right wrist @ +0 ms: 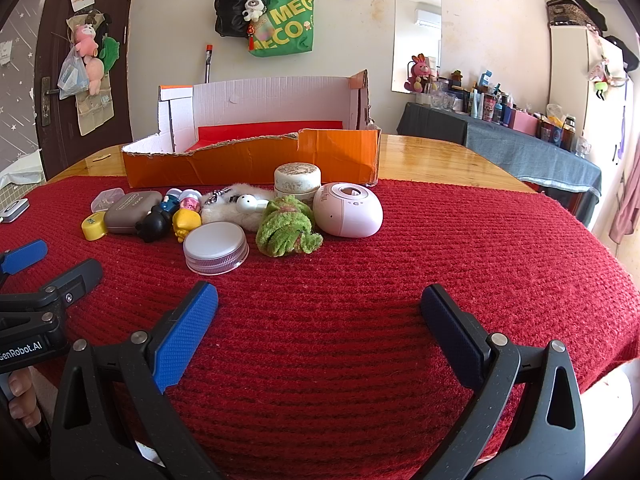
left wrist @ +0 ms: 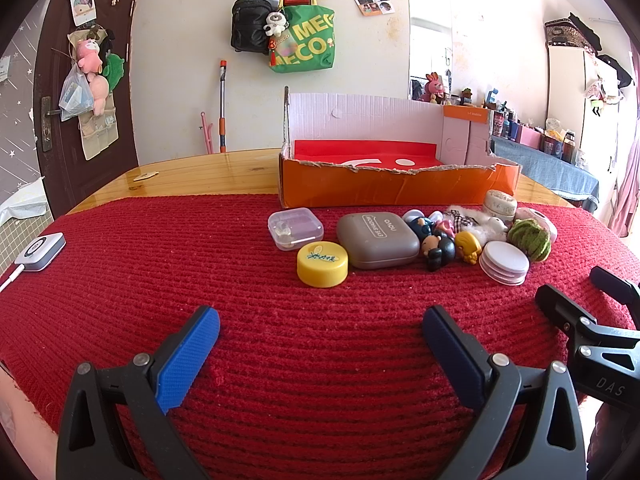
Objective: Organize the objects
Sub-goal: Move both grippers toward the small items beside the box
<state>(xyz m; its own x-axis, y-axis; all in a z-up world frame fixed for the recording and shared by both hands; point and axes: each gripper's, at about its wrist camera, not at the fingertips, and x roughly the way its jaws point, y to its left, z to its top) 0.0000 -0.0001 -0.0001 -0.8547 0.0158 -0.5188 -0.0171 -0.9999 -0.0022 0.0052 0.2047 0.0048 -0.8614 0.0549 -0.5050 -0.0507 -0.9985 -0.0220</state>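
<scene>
A row of small objects lies on the red mat in front of an open orange cardboard box, also seen in the right wrist view. From the left: a clear plastic case, a yellow lid, a grey case, small figurines, a white lid, a green fuzzy thing, a cream jar and a pink egg-shaped device. My left gripper is open and empty, short of the row. My right gripper is open and empty, also short of it.
The mat covers a wooden table. A white charger-like device lies at the mat's left edge. A side table with bottles stands at the right. Bags hang on the far wall.
</scene>
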